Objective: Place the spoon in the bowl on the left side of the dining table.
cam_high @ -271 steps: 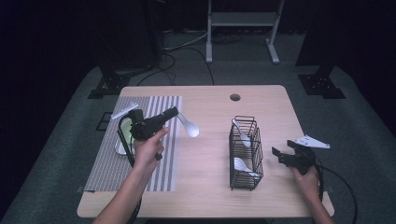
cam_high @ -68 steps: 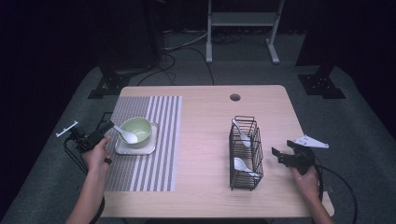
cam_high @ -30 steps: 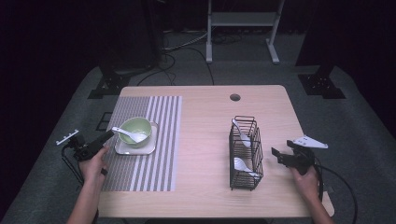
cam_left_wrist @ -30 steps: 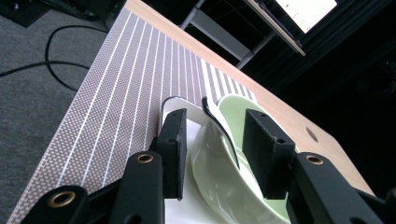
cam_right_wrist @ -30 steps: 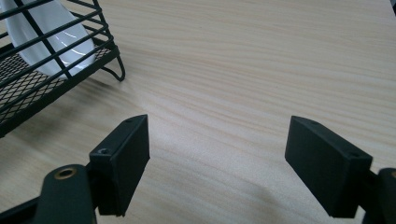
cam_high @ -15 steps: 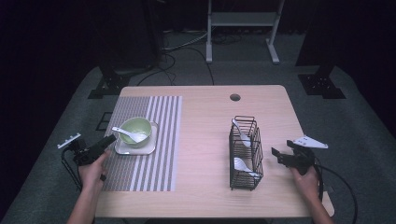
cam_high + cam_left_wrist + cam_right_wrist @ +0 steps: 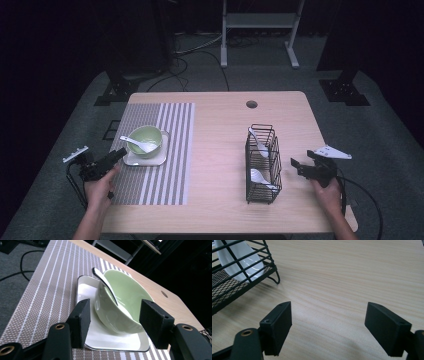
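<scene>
A: Since a second ago, left gripper [image 7: 116,156] backed off a touch toward my edge of the table and its jaws have just been opening. Nothing clamped between them now; green bowl [image 7: 125,302] sits framed in the gap, pads clear of it.

B: Where's the spoon?

A: White spoon [image 7: 141,144] lies in the bowl, handle out over the rim toward me. Bowl's on the white square plate [image 7: 100,337], plate's on the striped mat [image 7: 170,145].

B: Risk from here?

A: I'd say the handle. It sticks out toward my jaws, so if I swing in low I could clip it and flip the spoon out, or shove the bowl across the plate. Bowl's smooth, it would probably slide.

B: Left hand pose?

A: Low at the mat's left edge, forearm coming up from the bottom, gripper nearly level and aimed at the bowl.

B: Right side?

A: Right gripper [image 7: 299,166] parked just beside the wire basket [image 7: 262,165], jaws spread wide over bare table [image 7: 342,272], holding nothing. Two more white spoons stand in that basket. Careless sweep there could knock it.
</scene>
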A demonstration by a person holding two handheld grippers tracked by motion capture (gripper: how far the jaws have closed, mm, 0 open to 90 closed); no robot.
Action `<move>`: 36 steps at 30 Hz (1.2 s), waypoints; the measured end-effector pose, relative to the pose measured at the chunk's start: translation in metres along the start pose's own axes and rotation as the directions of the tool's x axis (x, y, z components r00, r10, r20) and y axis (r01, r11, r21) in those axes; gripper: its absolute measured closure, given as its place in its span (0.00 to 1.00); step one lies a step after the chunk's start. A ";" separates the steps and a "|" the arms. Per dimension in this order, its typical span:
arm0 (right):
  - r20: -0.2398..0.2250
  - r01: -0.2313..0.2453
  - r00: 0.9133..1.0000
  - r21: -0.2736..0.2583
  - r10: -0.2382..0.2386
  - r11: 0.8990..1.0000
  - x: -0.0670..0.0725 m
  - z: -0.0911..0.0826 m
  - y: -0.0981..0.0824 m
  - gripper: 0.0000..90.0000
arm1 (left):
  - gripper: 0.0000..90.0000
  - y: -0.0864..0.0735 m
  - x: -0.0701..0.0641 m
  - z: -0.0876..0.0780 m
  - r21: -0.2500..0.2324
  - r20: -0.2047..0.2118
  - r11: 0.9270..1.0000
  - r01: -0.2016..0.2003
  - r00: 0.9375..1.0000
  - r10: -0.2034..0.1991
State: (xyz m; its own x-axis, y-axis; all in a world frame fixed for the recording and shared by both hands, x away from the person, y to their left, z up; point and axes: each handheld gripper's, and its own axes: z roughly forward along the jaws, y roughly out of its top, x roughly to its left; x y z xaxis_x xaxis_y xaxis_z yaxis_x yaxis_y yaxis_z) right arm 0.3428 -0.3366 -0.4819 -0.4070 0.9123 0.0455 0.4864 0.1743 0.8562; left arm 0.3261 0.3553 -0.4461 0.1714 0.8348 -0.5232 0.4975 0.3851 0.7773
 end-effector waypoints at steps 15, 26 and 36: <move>-0.004 -0.005 1.000 -0.005 0.005 1.000 0.000 -0.001 0.000 0.23 | 0.34 -0.009 -0.007 -0.006 0.030 -0.011 0.998 -0.056 0.998 0.057; -0.005 -0.006 1.000 -0.004 0.006 1.000 0.000 -0.001 0.000 0.23 | 0.22 -0.016 -0.021 -0.008 0.065 0.003 0.992 -0.105 0.994 0.105; -0.006 -0.006 1.000 -0.005 0.006 1.000 -0.001 -0.001 0.000 0.23 | 0.18 -0.021 -0.036 -0.008 0.082 0.021 0.983 -0.163 0.987 0.162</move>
State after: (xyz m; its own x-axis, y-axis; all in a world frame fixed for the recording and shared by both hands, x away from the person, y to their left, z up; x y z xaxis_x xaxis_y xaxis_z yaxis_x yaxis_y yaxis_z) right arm 0.3425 -0.3373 -0.4818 -0.4090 0.9109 0.0537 0.4846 0.1670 0.8587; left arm 0.3025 0.3203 -0.4407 0.2678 0.8774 -0.3980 0.5308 0.2104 0.8210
